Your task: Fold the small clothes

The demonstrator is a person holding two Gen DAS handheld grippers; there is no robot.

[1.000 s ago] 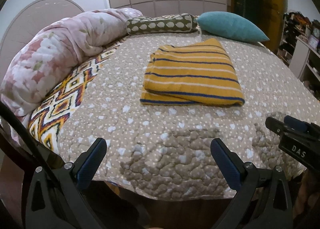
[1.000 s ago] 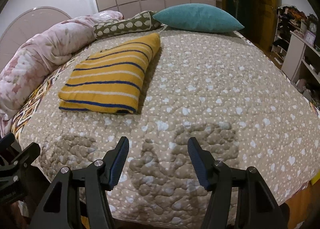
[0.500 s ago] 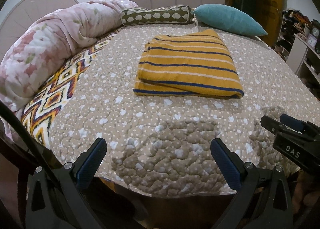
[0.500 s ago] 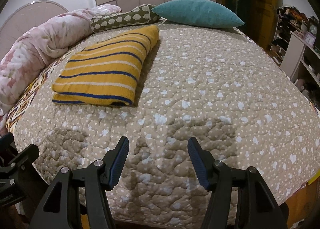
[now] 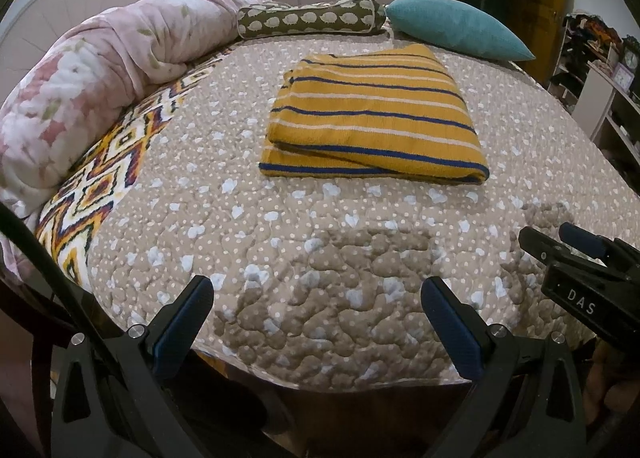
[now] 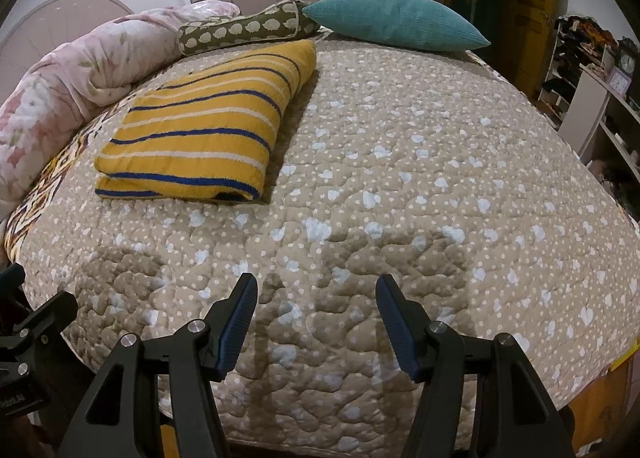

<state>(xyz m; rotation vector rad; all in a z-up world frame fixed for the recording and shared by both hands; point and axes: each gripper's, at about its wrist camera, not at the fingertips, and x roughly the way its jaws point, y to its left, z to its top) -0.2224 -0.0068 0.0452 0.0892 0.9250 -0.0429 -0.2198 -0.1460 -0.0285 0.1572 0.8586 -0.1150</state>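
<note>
A folded mustard-yellow garment with blue and white stripes [image 5: 372,118] lies flat on the beige quilted bed cover [image 5: 280,258], also in the right wrist view [image 6: 204,126] at upper left. My left gripper [image 5: 316,322] is open and empty above the bed's near edge, well short of the garment. My right gripper [image 6: 316,318] is open and empty over the near edge too, to the right of the garment. The right gripper shows at the right edge of the left wrist view [image 5: 584,266].
A rolled pink floral duvet [image 5: 80,90] lies along the left side. A patterned bolster [image 5: 308,16] and a teal pillow [image 5: 456,28] lie at the head of the bed. Shelves [image 6: 600,98] stand to the right. A zigzag-patterned sheet [image 5: 100,178] shows at left.
Both grippers have drawn back and risen slightly from the bed; the garment sits a little farther up in both views. The garment itself has not moved. Both grippers stay open.
</note>
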